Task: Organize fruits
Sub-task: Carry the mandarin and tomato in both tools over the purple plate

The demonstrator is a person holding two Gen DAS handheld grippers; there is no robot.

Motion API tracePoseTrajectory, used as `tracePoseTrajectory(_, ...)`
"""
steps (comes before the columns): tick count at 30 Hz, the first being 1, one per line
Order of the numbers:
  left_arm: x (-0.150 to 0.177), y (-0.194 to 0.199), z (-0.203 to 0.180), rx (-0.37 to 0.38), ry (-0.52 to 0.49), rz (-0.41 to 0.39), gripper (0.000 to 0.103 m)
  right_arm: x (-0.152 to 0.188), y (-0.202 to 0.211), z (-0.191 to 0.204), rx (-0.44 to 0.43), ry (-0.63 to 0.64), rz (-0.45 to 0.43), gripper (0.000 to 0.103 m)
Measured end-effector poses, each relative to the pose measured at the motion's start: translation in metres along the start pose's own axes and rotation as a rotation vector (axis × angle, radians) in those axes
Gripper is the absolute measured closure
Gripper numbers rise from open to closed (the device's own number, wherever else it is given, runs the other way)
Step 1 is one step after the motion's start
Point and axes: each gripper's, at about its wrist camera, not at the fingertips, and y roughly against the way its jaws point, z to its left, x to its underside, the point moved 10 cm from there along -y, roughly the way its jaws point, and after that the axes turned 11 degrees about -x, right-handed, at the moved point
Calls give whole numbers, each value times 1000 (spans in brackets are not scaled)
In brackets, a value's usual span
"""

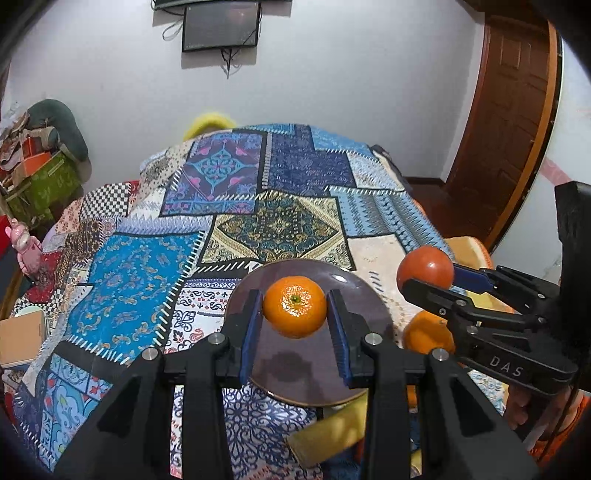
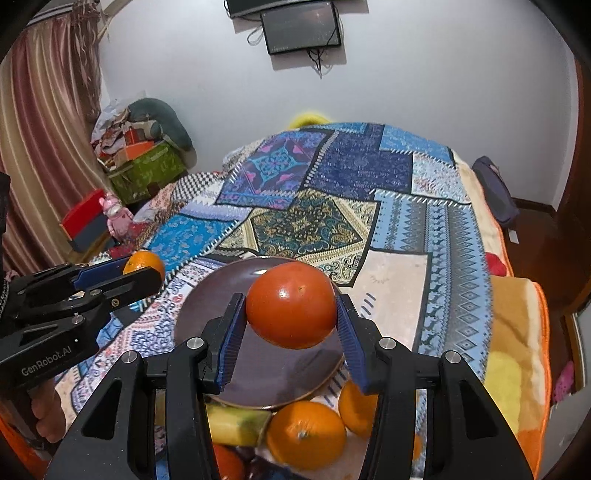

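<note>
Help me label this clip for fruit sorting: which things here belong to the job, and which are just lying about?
Job:
- mandarin in left hand-held gripper
- tomato in right hand-held gripper
- brown plate
- oranges and banana near the plate

Lying about:
- patchwork bedspread
- wall screen
- pink toy
- green box

Mandarin (image 1: 295, 307): small, glossy orange, green stem scar facing the camera; centre of the left wrist view, clamped between blue pads, raised over the plate.

Red-orange fruit (image 2: 291, 305): round, smooth, tomato-like, glossy highlight; centre of the right wrist view, clamped between blue pads, raised over the plate.

Plate (image 2: 207, 295): round, dark brown, shallow, nothing lying on it; lies flat on the patchwork bed cover, lower centre of both views.

Oranges (image 2: 306, 435): two plainly seen, resting just below the plate's near rim, lower centre-right.

Banana (image 2: 236, 424): yellow with a green-tinged end, lower centre, beside the oranges.
</note>
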Motion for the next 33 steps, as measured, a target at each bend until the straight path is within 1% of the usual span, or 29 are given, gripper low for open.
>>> tracePoseTrajectory(7, 7, -45, -6, -12, -41, 70, 68, 6, -33, -14, -1, 0, 79, 58)
tracePoseTrajectory(11, 12, -69, -9, 0, -47, 119, 68, 8, -50, -20, 3, 4, 121, 58)
tracePoseTrajectory(16, 16, -92, -11, 3, -58, 155, 68, 14, -67, -26, 0, 17, 175, 58)
tracePoseTrajectory(22, 21, -111, -8, -14, -58, 192, 68, 25, -82, -28, -11, 37, 241, 57)
tracePoseTrajectory(27, 25, -117, -9, -4, -54, 214, 68, 38, -90, -26, -38, 33, 299, 57)
tracePoseTrajectory(33, 31, -119, -8, -4, -36, 239, 68, 38, -88, -26, -47, 28, 303, 56)
